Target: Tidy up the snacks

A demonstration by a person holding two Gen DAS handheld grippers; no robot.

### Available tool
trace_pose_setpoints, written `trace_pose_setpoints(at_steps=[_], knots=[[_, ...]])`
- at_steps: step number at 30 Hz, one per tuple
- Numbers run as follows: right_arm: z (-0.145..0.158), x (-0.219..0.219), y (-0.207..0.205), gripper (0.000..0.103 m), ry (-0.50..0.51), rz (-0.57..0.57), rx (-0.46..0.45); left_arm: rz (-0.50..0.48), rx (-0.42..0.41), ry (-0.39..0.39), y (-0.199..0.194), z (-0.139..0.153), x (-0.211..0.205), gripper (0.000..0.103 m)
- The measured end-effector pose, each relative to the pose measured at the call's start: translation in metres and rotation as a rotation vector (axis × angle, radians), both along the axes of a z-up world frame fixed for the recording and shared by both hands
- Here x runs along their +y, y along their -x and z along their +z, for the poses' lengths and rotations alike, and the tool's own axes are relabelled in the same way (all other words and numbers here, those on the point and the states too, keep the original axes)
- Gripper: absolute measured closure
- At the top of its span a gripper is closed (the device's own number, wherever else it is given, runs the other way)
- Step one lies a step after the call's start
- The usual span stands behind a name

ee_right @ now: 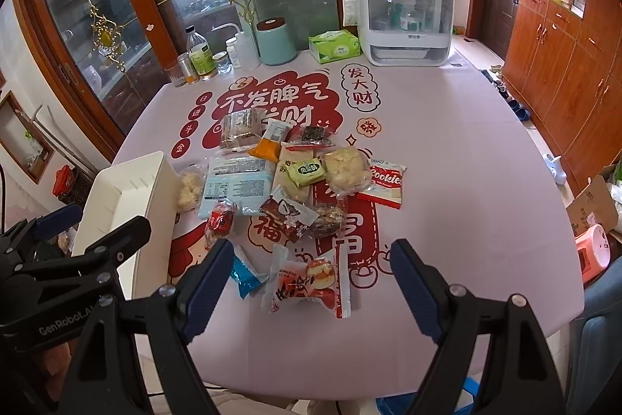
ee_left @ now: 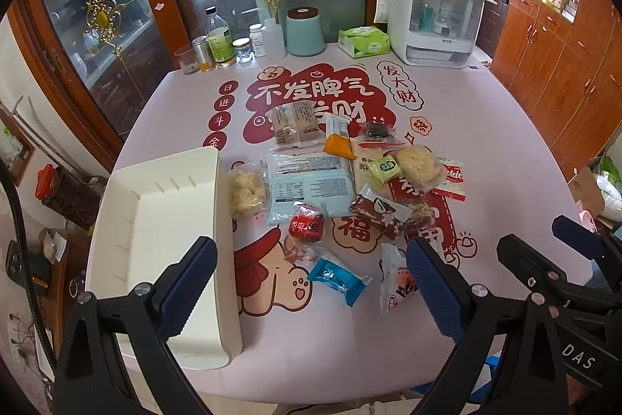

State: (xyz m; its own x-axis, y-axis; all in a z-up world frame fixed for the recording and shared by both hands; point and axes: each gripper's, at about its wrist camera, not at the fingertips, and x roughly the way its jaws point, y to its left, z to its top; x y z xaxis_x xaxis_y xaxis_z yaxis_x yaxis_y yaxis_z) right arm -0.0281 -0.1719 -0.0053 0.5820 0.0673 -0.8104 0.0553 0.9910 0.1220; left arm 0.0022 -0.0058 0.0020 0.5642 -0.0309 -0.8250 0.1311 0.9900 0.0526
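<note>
Several wrapped snacks lie in a heap in the middle of the pink printed table (ee_left: pixel 486 150) (ee_right: pixel 466 162). Among them are a large pale blue pack (ee_left: pixel 311 181) (ee_right: pixel 237 183), a small blue packet (ee_left: pixel 338 277) (ee_right: pixel 245 275), a red round sweet (ee_left: pixel 307 226) (ee_right: pixel 221 220), and a red-and-white pastry bag (ee_left: pixel 392 282) (ee_right: pixel 311 282). An empty white bin (ee_left: pixel 163 220) (ee_right: pixel 116 189) stands at the left. My left gripper (ee_left: pixel 311 286) hovers open over the near edge, its left finger above the bin. My right gripper (ee_right: pixel 307 282) hangs open above the pastry bag, holding nothing.
Bottles, jars (ee_left: pixel 221 41), a teal canister (ee_left: pixel 305 30), a green tissue box (ee_left: pixel 363 41) and a white covered appliance (ee_left: pixel 435 18) line the table's far edge. Wooden cabinets (ee_right: pixel 563 72) stand at the right, a glass door behind. Boxes sit on the floor at the right.
</note>
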Motion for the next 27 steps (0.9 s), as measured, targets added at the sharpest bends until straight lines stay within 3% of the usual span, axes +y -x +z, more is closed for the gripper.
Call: trace_pose_setpoints(at_steps=[19,24,27], knots=[[-0.014,-0.022,-0.001,0.020,-0.022,0.020,0.052,-0.008,0.036,0.062,-0.010,-0.020,-0.010,0.006],[-0.027,-0.037,-0.003,0.020,0.001,0.022,0.082,0.004,0.028,0.021,-0.016,-0.033,-0.008,0.006],[-0.039,-0.047,-0.005,0.020,0.000,0.033,0.105,-0.034,0.066,0.001,-0.023,-0.049,-0.012,0.005]])
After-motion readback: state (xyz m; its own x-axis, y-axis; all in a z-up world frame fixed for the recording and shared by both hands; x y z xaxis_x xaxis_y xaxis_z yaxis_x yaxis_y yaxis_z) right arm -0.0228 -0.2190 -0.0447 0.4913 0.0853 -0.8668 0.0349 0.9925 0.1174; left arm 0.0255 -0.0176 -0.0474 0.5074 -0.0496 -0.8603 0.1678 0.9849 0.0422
